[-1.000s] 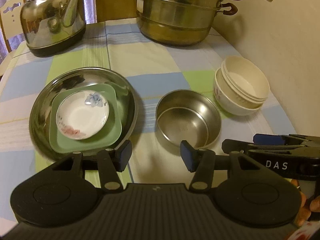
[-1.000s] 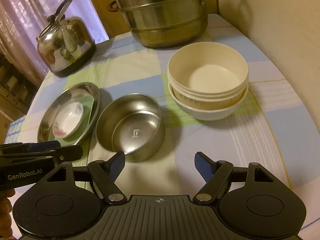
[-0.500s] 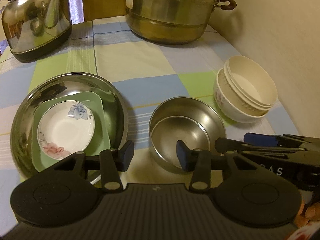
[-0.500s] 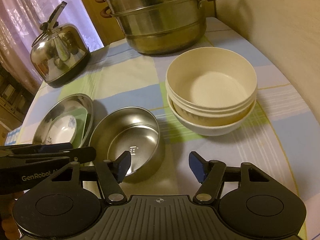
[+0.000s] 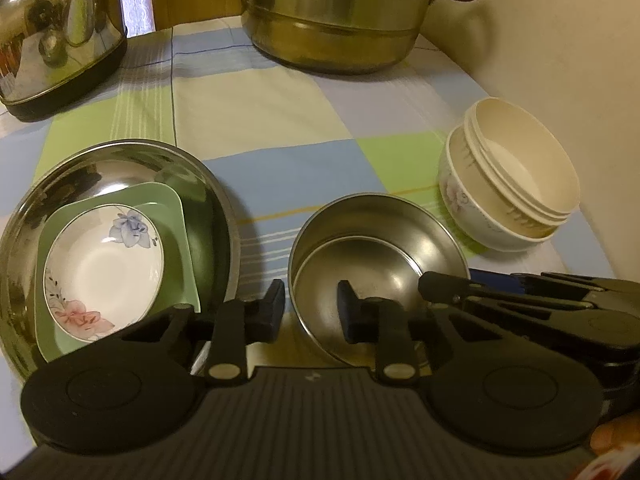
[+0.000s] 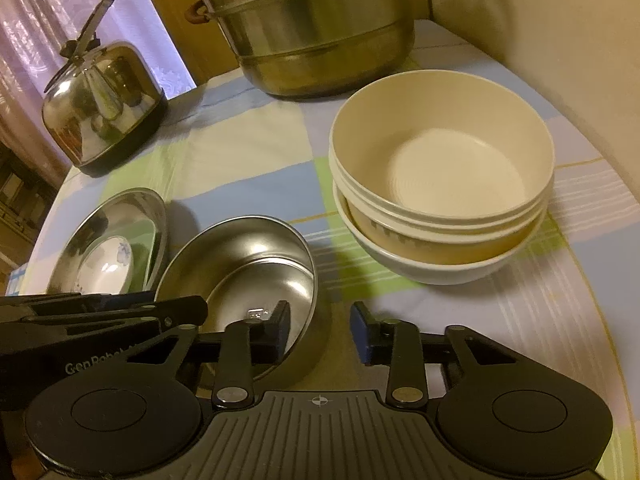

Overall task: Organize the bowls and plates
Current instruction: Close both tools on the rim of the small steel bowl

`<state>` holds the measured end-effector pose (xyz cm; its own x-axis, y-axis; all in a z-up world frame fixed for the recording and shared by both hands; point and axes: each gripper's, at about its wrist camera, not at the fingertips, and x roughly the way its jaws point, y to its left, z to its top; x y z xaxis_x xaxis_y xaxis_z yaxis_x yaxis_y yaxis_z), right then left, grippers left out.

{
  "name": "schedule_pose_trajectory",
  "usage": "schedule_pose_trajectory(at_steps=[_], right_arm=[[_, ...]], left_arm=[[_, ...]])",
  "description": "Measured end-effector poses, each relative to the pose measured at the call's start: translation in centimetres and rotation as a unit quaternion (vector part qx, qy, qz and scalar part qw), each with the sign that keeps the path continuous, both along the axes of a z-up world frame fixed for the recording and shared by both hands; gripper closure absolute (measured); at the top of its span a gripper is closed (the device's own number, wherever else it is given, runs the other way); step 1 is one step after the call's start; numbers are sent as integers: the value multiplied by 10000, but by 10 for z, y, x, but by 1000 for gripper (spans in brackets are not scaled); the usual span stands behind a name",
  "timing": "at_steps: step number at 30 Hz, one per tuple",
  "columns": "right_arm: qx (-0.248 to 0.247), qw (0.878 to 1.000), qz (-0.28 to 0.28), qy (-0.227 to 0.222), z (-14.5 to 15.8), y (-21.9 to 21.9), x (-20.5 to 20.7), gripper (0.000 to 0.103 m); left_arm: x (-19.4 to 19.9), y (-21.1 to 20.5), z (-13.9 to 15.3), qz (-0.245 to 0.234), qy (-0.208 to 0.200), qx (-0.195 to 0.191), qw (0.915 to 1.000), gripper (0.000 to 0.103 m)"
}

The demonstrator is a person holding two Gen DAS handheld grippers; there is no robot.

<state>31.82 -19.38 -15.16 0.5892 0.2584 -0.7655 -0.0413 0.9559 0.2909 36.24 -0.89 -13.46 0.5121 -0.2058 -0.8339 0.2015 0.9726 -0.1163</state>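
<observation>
The steel bowl (image 5: 378,264) sits on the checked cloth of the worktop (image 5: 256,120), between the wide steel plate (image 5: 120,168) on one side and the stack of cream bowls (image 5: 508,184) on the other. The left gripper (image 5: 310,308) straddles the bowl's near rim: one blue-padded finger is outside the wall, the other inside the bowl, and the fingers are closing with the rim between them. Whether the pads already press on the metal cannot be told. The right gripper (image 6: 320,330) straddles the same bowl's rim on the side towards the cream bowls, one finger inside, one outside over the cloth; its fingers are also closing, still with a gap around the wall. Both grippers point steeply down at the worktop, side by side. Inside the steel plate lie a green square dish (image 5: 176,216) and on it a floral saucer (image 5: 104,268).
</observation>
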Motion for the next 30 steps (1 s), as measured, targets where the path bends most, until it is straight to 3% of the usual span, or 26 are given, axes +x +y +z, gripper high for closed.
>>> schedule_pose_trajectory(at_steps=[10, 30], right_arm=[[-56, 10000, 74, -5, -2, 4, 6, 88], [-292, 9991, 256, 145, 21, -2, -16, 91]], left_arm=[[6, 2, -5, 53, 72, 18, 10000, 92], [-22, -4, 18, -152, 40, -73, 9999, 95]])
